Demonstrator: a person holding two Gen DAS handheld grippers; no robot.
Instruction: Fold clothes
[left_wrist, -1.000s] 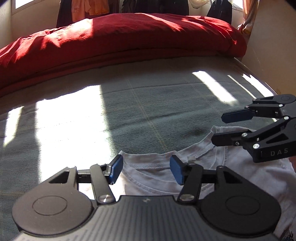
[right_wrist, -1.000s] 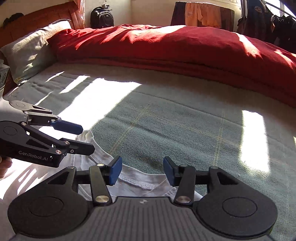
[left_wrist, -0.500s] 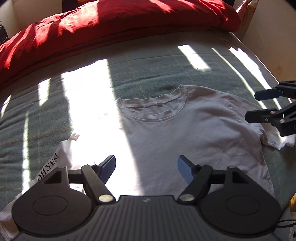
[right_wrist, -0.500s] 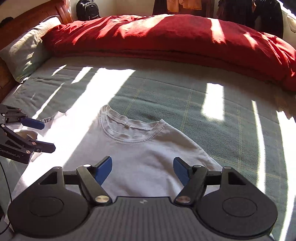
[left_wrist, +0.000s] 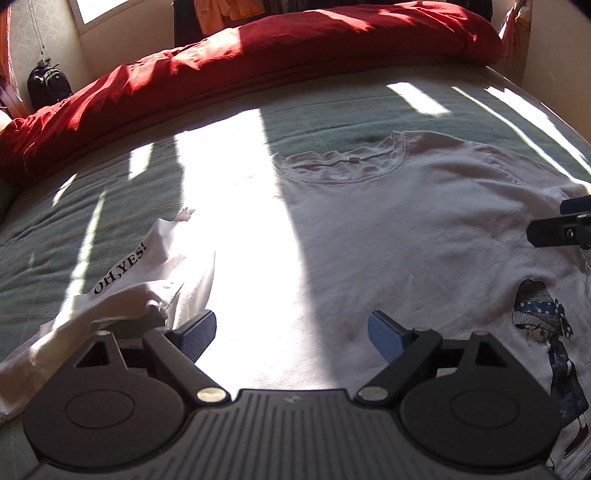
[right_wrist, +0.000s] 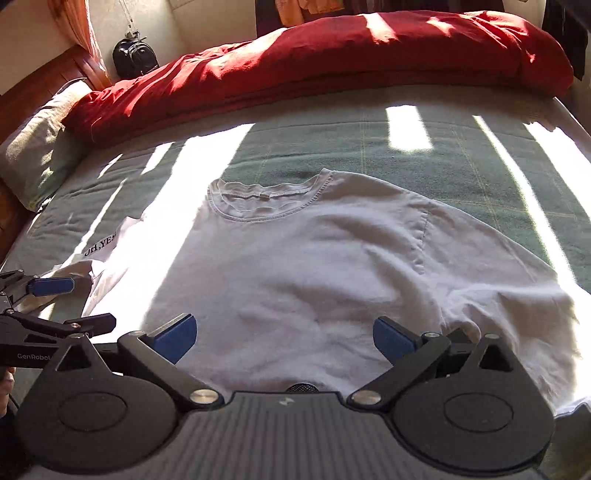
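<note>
While sunlight falls in bright bands across the green bed cover (right_wrist: 424, 162), a white T-shirt (right_wrist: 314, 266) lies spread flat on it, its collar (right_wrist: 266, 201) towards the red duvet (right_wrist: 332, 62) bunched along the far side. One sleeve, printed "OH,YES!" (left_wrist: 120, 271), is crumpled just beside the left claw (left_wrist: 291, 334), whose blue fingers stand wide apart over the shirt's body, holding nothing. Over the lower front, the right claw (right_wrist: 284, 334) is likewise spread apart and empty. A printed figure (left_wrist: 546, 332) marks the shirt's hem area. A pillow (right_wrist: 40, 147) rests at the bed's left.
</note>
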